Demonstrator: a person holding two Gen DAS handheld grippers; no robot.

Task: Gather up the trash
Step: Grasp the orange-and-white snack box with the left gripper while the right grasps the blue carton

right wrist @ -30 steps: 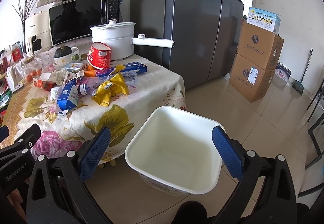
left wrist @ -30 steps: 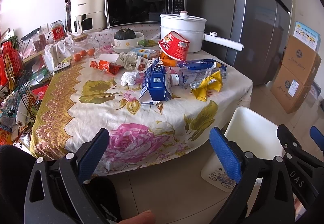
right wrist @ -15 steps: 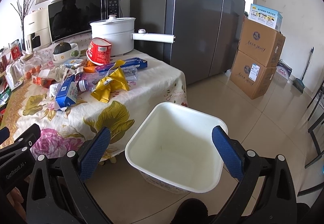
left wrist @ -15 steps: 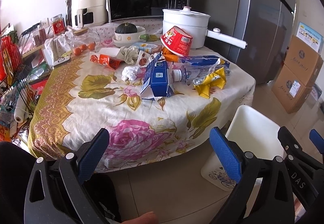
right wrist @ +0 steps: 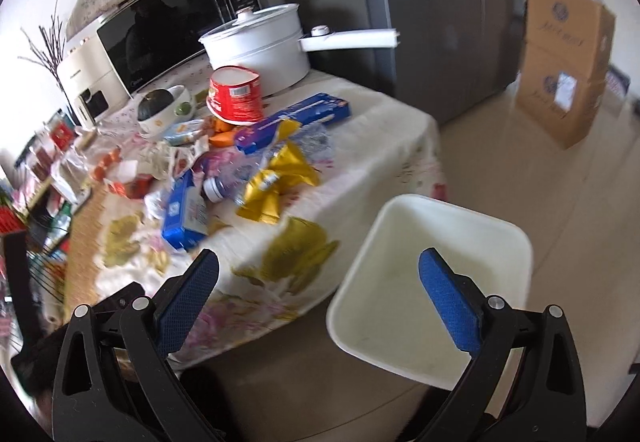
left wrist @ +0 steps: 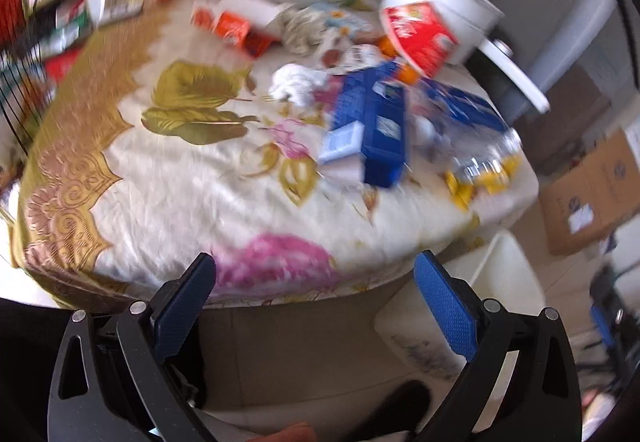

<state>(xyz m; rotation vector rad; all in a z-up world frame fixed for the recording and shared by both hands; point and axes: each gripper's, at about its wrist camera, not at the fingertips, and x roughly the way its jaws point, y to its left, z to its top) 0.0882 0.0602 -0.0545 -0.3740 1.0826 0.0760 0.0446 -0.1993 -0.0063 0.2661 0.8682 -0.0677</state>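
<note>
Hovering wide-spread left claw point(left wrist: 314, 290), glossy blue carton point(left wrist: 376, 130), square white plastic bin point(right wrist: 436, 242)

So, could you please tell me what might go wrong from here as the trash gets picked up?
1. The red cup leans tilted against the white pot; grabbing nearby scraps could tip it over.
2. The bin stands on the floor beside the table, so a carried item might drop short of it.
3. The left view is blurred, so the open left gripper could misjudge the blue carton.
</note>
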